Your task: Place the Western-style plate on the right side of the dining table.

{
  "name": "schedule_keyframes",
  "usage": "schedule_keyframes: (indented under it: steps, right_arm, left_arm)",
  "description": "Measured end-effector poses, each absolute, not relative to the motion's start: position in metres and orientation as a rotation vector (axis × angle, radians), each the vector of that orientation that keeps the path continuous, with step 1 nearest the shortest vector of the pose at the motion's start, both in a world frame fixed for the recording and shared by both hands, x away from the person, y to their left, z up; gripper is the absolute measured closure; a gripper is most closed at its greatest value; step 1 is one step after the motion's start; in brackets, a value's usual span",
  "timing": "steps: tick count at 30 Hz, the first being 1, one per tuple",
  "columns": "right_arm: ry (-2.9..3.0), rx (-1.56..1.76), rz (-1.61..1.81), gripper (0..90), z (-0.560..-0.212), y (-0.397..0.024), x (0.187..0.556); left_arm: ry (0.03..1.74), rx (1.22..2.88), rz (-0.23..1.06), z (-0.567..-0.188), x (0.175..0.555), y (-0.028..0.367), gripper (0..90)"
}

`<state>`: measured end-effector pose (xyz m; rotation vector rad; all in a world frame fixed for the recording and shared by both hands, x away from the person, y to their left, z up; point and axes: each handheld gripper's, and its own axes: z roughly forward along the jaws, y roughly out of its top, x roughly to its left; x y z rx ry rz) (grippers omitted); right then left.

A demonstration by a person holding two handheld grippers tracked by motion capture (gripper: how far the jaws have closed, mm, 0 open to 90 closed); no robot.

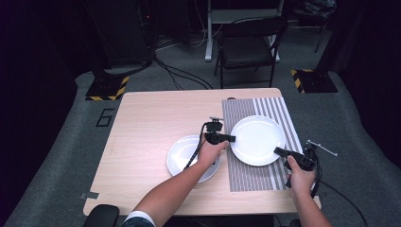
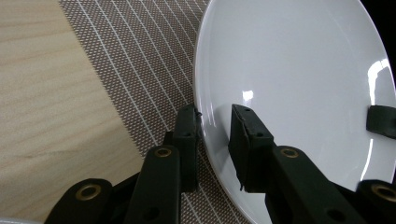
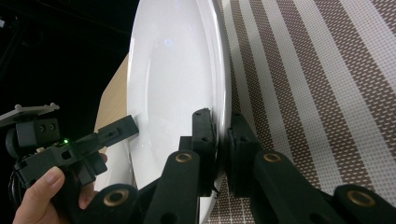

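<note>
Plate (image 1: 257, 140): white, glossy, round; you clamp both grippers, left (image 1: 232, 138) and right (image 1: 276, 151), on its rim.
Surface: striped mat (image 1: 283, 118) on wooden table (image 1: 151, 123).
Room: dark, grey carpet (image 1: 71, 132).

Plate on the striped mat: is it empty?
Empty: the plate shows a bare white surface, with each gripper clamped on its rim.

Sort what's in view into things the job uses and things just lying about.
In use:
round white plate on the mat
striped brown placemat
left tongs
right tongs

Lying about:
second white plate on bare wood
black folding chair
</note>
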<state>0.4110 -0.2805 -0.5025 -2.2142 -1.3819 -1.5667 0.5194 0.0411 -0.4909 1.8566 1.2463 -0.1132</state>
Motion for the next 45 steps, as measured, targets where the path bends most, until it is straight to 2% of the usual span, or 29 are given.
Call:
schedule_keyframes:
  steps: [45]
  right_arm:
    - [-1.296,-2.278,-1.542,83.1,-0.515,-0.295,0.437]
  left_arm:
    - [1.304,1.851,-0.143,-0.499,0.530,0.027,72.3]
